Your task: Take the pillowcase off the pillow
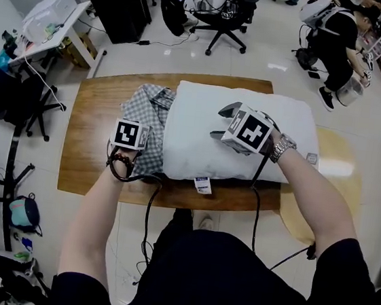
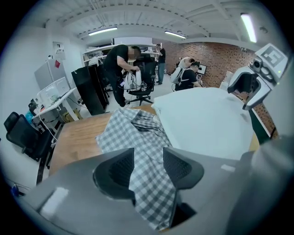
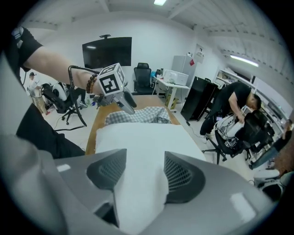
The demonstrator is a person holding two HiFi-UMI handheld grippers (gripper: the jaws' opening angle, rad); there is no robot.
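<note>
Table: brown wood, smooth, satin sheen, with glare on its paler right end. Pillow: white cloth, matt, soft, lightly creased. Pillowcase: thin woven cloth in a grey-white check, matt, crumpled. Left tool and right tool: both had grey matt plastic bodies. Their pads were darker, with a fine mesh texture. Watch: shiny metal band. Tag on the pillow edge: white, printed, paper or fabric, couldn't tell which. Floor: pale tiles, glossy, reflecting the ceiling light.
</note>
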